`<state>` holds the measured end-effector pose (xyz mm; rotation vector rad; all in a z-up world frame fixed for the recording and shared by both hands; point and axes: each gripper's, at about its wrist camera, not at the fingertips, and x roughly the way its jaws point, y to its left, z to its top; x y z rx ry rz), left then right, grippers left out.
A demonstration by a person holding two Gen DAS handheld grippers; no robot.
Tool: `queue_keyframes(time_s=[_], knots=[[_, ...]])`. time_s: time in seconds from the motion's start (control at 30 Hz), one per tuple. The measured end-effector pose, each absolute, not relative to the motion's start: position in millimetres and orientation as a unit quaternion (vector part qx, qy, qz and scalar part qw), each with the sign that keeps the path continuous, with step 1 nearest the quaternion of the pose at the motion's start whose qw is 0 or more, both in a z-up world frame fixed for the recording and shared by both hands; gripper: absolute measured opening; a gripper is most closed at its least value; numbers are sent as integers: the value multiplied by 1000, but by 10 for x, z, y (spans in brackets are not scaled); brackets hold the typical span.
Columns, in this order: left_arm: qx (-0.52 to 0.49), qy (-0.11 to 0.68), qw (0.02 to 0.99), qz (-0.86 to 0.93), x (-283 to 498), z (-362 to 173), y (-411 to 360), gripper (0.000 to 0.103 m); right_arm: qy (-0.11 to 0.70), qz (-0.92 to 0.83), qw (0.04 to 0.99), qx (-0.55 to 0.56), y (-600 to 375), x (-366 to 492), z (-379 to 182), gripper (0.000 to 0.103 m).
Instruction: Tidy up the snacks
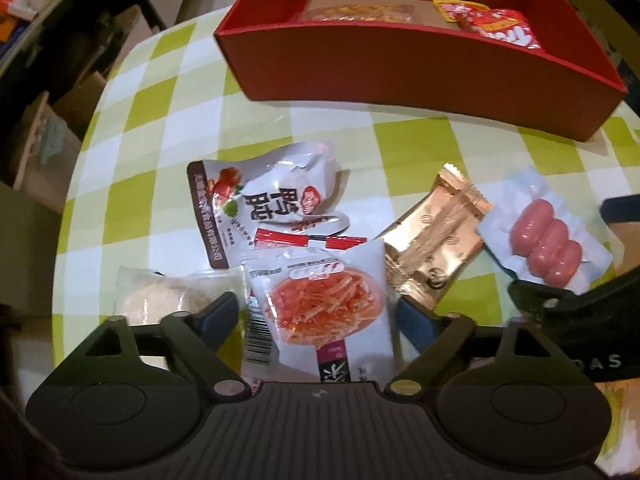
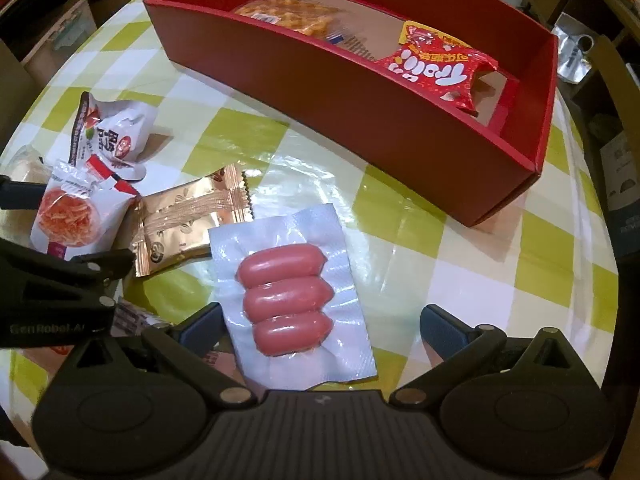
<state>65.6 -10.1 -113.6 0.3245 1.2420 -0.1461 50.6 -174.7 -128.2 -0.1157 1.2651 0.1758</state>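
Observation:
A red box (image 1: 400, 64) (image 2: 360, 104) stands at the back of the checked table and holds an orange snack bag (image 2: 288, 14) and a red candy bag (image 2: 440, 68). My left gripper (image 1: 316, 316) is open, its fingers on either side of a white packet of orange shreds (image 1: 324, 308) (image 2: 72, 216). My right gripper (image 2: 320, 320) is open around a clear pack of three pink sausages (image 2: 288, 300) (image 1: 548, 244). A gold wrapper (image 1: 432, 248) (image 2: 188, 220) lies between the two packs. A white duck-snack bag (image 1: 264, 204) (image 2: 108, 136) lies further back.
A pale round bun in clear wrap (image 1: 160, 300) lies by my left gripper's left finger. A thin red stick packet (image 1: 308, 240) lies among the snacks. The round table edge drops off at the left, with cardboard boxes (image 1: 52, 132) beyond it.

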Motion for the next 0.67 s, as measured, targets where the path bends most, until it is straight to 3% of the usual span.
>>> queue_keyframes(time_s=[0.27,0.67], knots=[[146,570,806,-59,676,-1108,-82,101,593,74,802,-20,-1815,561,-1234,103],[147,497,853,-61,580,-759,-128,103,530,26,846,54,-2244,371,-829,103]])
